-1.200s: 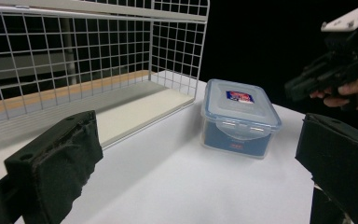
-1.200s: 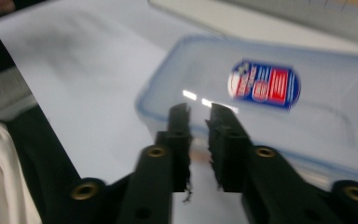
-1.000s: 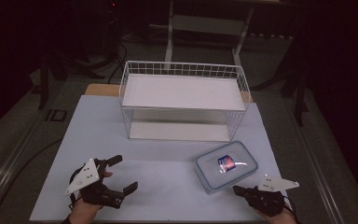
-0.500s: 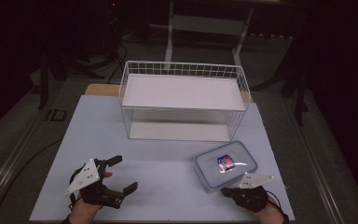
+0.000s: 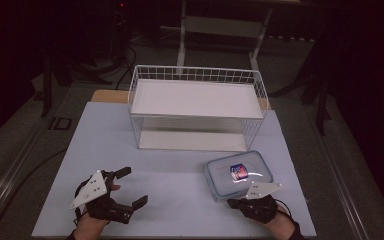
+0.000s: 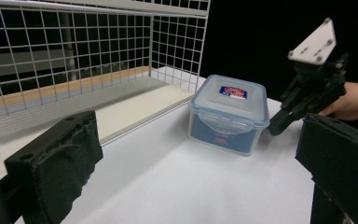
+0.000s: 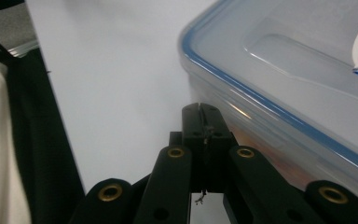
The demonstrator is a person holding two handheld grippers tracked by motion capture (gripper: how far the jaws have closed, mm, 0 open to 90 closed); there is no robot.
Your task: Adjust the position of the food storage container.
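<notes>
While the right gripper [image 5: 236, 202] sat at the near edge of the table [image 5: 180, 200], its two jaws were pressed together with nothing between them, their tips resting just beside the near side of the container [image 5: 238, 175]; whether they actually touched the plastic could not be told. In the right gripper view the closed tips [image 7: 200, 112] lay by the blue-edged lid rim of the container [image 7: 298, 98]. The left gripper [image 5: 126, 187] rested well apart from it, near the table's front left, with its jaws spread wide and empty; in the left gripper view its two black padded fingers [image 6: 58, 161] framed the scene.

One container stood on the table, to the right of centre and in front of the wire basket [image 5: 197, 75]. It was a translucent, rounded rectangular box with a snap-on lid [image 6: 230, 100], a blue seal line around the rim and latch flaps folded down on its sides. A small blue and red label [image 6: 233, 91] sat on top of the lid, and another small mark showed on its front wall; the writing on both was too small to read.

One white wire basket stood behind the container, apart from it. Two grippers were in view, each carrying a grey three-cornered plate.
</notes>
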